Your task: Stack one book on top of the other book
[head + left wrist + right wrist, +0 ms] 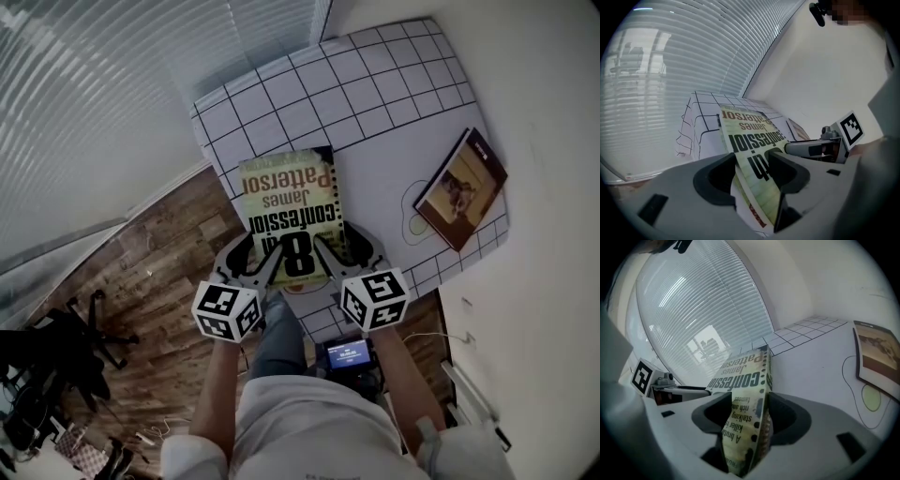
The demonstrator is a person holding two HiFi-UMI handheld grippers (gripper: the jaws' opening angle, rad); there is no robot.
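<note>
The person's two forearms reach out over a brown wooden floor [159,272], each ending in a marker cube. Just past the cubes, the left claw [255,251] and the right claw [345,246] both grip the near edge of the yellow-green paperback book [286,202], one by its near left corner and the other by its near right corner. In each gripper view the paperback stands edge-on between the jaws and fills the gap. One pad is on the cover and one on the underside, so the jaws stand only as wide as the book is thick.

The mottled cover carries black print: "James Patterson", "confession" and a big "8", upside down in the head view. The paperback runs lengthwise away from the person over the near left part of the white bench [375,84] with its black grid. Whether its far end rests on the bench I cannot tell.

Further off to the right, well apart, a brown-covered book [461,190] lies flat near the bench's right edge. White slatted blinds [84,84] stand beyond on the left.
</note>
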